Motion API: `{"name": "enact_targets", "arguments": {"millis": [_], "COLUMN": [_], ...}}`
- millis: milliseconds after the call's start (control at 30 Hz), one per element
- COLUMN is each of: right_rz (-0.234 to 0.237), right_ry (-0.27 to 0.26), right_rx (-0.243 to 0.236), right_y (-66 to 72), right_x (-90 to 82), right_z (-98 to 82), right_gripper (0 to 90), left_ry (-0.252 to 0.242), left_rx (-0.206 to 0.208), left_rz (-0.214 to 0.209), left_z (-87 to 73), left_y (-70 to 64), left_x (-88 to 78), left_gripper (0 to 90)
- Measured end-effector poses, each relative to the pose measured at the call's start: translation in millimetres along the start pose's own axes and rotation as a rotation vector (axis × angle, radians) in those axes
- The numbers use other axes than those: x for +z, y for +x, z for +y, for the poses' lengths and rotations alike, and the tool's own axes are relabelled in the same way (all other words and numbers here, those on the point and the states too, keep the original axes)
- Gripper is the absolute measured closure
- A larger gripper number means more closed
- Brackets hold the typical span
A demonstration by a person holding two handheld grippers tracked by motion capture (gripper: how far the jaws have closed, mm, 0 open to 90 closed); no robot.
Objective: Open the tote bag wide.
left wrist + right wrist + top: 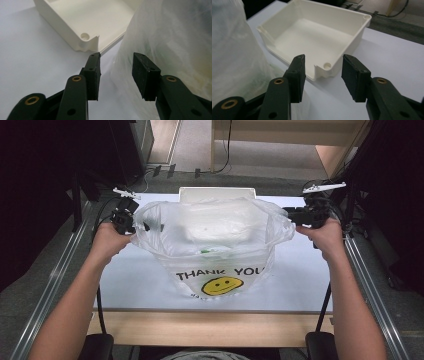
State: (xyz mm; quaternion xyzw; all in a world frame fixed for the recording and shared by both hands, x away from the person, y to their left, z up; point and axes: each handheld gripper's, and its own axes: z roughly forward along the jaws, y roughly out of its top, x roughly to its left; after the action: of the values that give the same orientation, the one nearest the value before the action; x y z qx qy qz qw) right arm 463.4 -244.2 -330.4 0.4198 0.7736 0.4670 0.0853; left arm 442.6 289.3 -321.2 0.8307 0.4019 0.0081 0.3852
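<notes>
Left claw and right claw both stand apart, gripping nothing, beside the plastic bag.

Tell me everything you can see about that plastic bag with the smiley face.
The plastic bag is thin, translucent white film, printed "THANK YOU" above a yellow smiley. It stands upright on the white table, mouth spread wide, crinkled handles pulled out toward each side. Something pale lies inside, unclear what. A white tray sits just behind it.

Thin crinkly translucent plastic bag, glossy; white smooth plastic tray; matt white counter; my hand-held gripper pads matt black rubbery.
</notes>
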Motion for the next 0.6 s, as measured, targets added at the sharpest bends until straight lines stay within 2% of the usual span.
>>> {"name": "enact_targets", "arguments": {"millis": [67,100,133,167,233,300,367,500,567,600], "right_rz": [-0.001,-0.044,-0.044,-0.008,-0.011,-0.041,-0.034,-0.042,-0.032,-0.023], "right_ry": [0.009,0.049,0.049,0.026,0.035,0.045,0.037,0.018,0.008,-0.002], "right_rx": [0.012,-0.031,-0.031,-0.01,-0.015,-0.052,-0.07,-0.11,-0.106,-0.111], "right_y": [-2.1,-1.5,-1.5,-0.7,1.1,6.1,11.0,24.0,31.1,34.9], "right_x": [-1.2,-1.7,-1.7,-4.4,-5.5,-8.1,-12.1,-21.1,-24.9,-26.8], "right_z": [2.4,6.7,6.7,11.9,15.7,24.2,34.8,59.5,71.1,76.0], "right_gripper": [57.2,58.2,58.2,58.9,58.9,59.4,60.8,67.4,70.9,72.3], "left_ry": [-0.001,0.002,-0.001,-0.008,-0.013,-0.022,-0.025,-0.038,-0.048,-0.054], "left_rx": [0.008,0.008,0.008,0.008,0.012,0.008,0.0,0.03,0.031,0.029], "left_rz": [-0.003,-0.004,0.0,-0.006,-0.006,-0.014,-0.024,-0.033,-0.032,-0.033], "left_z": [5.5,8.4,11.2,16.5,19.4,24.9,31.5,42.0,48.1,51.3], "left_y": [-0.3,0.4,0.9,2.3,2.6,3.6,3.3,-4.5,-8.1,-9.4], "left_x": [-3.1,-4.9,-6.7,-11.0,-13.2,-16.7,-19.9,-26.0,-31.4,-34.6], "left_gripper": [62.2,65.0,65.0,67.8,69.3,71.4,73.0,79.7,86.2,86.2]}}
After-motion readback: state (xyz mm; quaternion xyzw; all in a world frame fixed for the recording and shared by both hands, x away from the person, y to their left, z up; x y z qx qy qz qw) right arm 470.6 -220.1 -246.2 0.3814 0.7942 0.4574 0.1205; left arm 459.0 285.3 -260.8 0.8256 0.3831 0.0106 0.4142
